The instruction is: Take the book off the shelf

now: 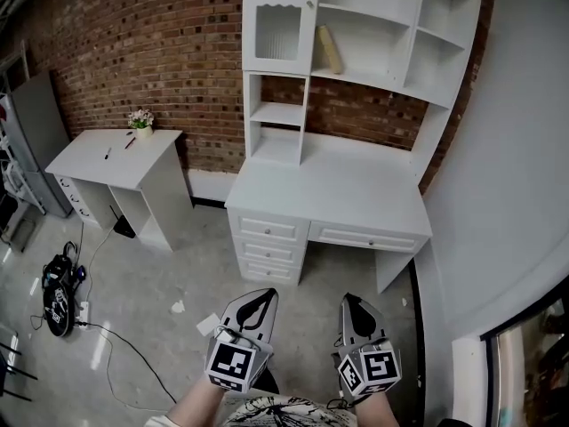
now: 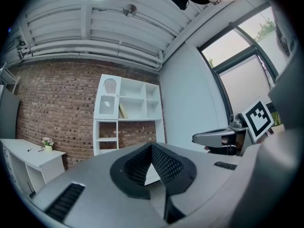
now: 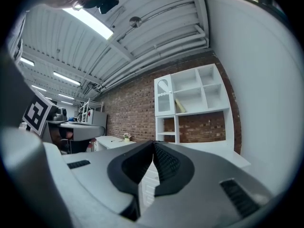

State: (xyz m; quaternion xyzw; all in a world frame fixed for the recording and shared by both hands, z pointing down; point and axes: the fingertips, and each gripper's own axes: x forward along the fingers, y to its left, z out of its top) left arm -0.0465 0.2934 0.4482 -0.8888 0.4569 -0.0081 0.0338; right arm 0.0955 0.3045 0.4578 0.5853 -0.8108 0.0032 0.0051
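Note:
A pale yellow book (image 1: 330,49) leans alone in a middle cubby of the white shelf unit (image 1: 391,25) that stands on a white desk (image 1: 356,194) against the brick wall. Both grippers hang low over the floor, well short of the desk. My left gripper (image 1: 266,293) is shut with nothing in it, and so is my right gripper (image 1: 349,299). In the left gripper view the book (image 2: 122,110) shows far beyond the closed left gripper (image 2: 152,147). The right gripper view shows the book (image 3: 180,106) above the closed right gripper (image 3: 153,143).
A second white table (image 1: 98,163) with a small flower pot (image 1: 140,119) stands at the left. A black bag (image 1: 59,305) and cables lie on the floor at the left. The desk has drawers (image 1: 267,238) in front. A white wall (image 1: 507,194) runs along the right.

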